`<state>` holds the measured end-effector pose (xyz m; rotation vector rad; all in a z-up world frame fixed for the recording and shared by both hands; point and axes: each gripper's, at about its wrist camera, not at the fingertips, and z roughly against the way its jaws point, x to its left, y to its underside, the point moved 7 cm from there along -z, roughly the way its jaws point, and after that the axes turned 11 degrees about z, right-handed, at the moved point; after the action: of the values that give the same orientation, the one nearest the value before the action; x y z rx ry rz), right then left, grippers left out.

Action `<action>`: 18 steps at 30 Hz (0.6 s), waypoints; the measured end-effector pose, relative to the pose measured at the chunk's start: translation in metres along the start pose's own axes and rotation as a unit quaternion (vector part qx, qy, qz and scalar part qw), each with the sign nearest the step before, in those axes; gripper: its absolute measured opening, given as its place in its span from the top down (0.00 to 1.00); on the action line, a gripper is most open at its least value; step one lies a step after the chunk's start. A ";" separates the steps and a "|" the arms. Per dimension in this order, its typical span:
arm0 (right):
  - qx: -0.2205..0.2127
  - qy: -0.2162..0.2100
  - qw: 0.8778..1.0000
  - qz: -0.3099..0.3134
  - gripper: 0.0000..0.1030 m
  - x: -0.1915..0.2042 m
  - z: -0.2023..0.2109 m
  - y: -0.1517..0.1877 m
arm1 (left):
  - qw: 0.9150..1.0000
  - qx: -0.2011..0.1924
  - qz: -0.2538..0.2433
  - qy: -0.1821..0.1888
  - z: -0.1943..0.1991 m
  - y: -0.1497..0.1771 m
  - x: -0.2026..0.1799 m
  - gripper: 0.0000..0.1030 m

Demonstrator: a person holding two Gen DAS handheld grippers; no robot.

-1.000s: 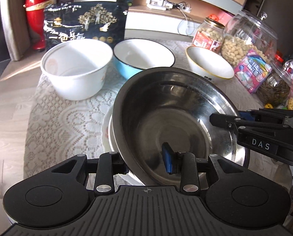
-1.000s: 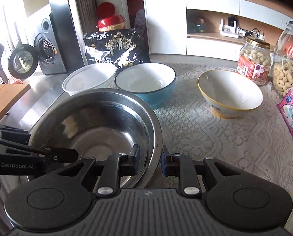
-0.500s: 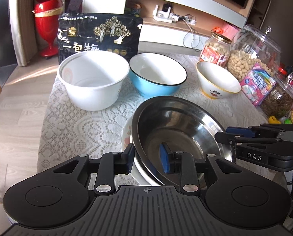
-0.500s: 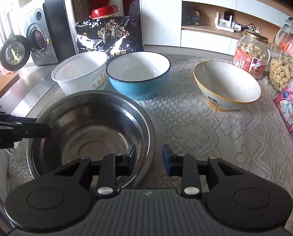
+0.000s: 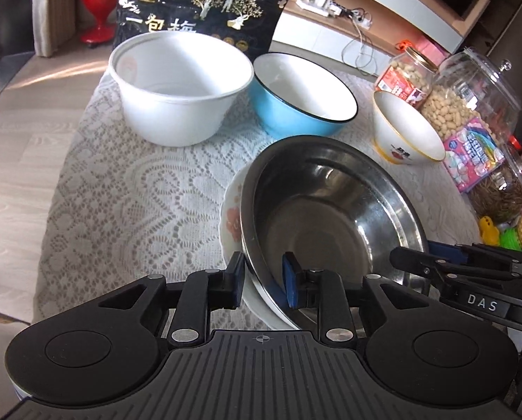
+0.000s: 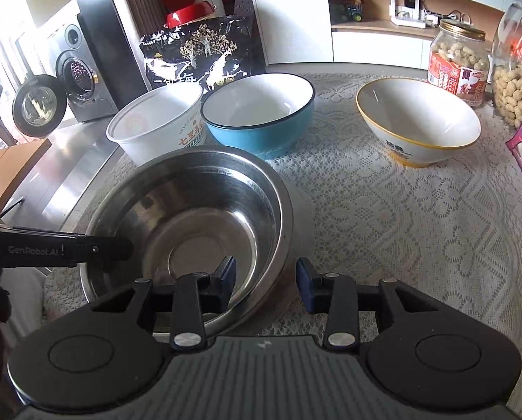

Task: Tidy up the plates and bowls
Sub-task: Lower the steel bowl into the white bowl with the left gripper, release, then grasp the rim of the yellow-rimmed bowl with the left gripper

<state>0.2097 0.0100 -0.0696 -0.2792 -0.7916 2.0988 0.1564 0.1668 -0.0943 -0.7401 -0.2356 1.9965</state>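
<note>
Sitting lower centre already – shiny round steel bowl (image 5: 331,217) nested on the white floral plate (image 5: 231,217). Left gripper (image 5: 261,276) closing around both rims, right gripper (image 6: 264,280) opening, straddling the rim without pressing. Still waiting along the top – white plastic tub (image 5: 180,84), blue enamel bowl (image 5: 296,105), gold-rimmed white bowl (image 6: 418,122).

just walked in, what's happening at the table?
A person is stacking dishes with two handheld tools. The steel bowl sits on the floral plate. The left tool straddles the near rims of both, jaws closing. The right tool has just been opening, the bowl's rim still between its fingers. Three other bowls wait behind.
</note>
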 end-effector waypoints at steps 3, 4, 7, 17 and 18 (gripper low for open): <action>-0.009 0.011 1.000 0.005 0.64 -0.003 0.006 -0.003 | 1.000 -0.001 0.004 0.001 -0.003 -0.002 -0.003 0.75; -0.011 0.015 1.000 0.006 0.63 -0.005 0.007 -0.003 | 1.000 -0.001 0.000 0.001 -0.005 -0.002 -0.005 0.75; -0.013 0.025 1.000 0.001 0.61 -0.013 0.010 -0.002 | 1.000 0.002 -0.003 0.005 -0.006 -0.002 -0.008 0.75; -0.048 0.023 0.998 -0.012 0.43 -0.038 0.025 0.000 | 0.996 -0.091 -0.006 -0.008 0.050 -0.029 -0.013 0.75; -0.058 0.027 0.998 -0.014 0.41 -0.042 0.028 -0.003 | 0.994 -0.110 -0.010 0.005 0.058 -0.037 -0.020 0.75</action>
<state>0.2243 -0.0345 -0.0494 -0.3829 -0.8813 2.0138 0.1560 0.1765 -0.0236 -0.8836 -0.4606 1.9668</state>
